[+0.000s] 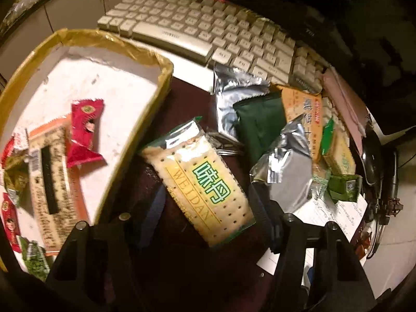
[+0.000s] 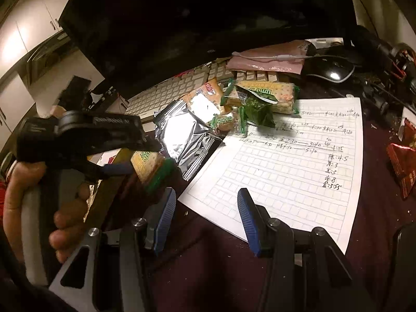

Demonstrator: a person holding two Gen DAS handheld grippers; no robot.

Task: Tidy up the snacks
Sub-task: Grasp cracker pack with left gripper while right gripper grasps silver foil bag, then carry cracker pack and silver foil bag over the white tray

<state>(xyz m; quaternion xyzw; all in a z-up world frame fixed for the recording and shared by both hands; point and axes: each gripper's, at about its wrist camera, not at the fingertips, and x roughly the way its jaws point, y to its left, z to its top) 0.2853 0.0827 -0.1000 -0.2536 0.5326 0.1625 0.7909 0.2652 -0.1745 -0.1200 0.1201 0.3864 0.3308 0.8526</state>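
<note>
While the left gripper [image 1: 205, 200] points steeply down with the cracker packet [image 1: 200, 182] between its fingers beside the box [image 1: 166, 67], the right gripper [image 2: 205, 218] hovers half-wide and empty over the paper [image 2: 286, 176].

green-edged cracker packet [image 1: 200, 179] lies tilted beside the box [image 1: 166, 78] holding red snacks [image 1: 84, 130].

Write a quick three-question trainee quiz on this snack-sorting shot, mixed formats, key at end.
1. True or false: the box already holds snack packets.
2. What is between the fingers of the right gripper? A) a silver pouch B) nothing; the gridded sheet lies beyond C) a mouse
3. What Latin-letter word is printed on the cracker packet between the fingers of the left gripper?
Key: 1 true; 2 B; 3 WEIDAN.
</note>
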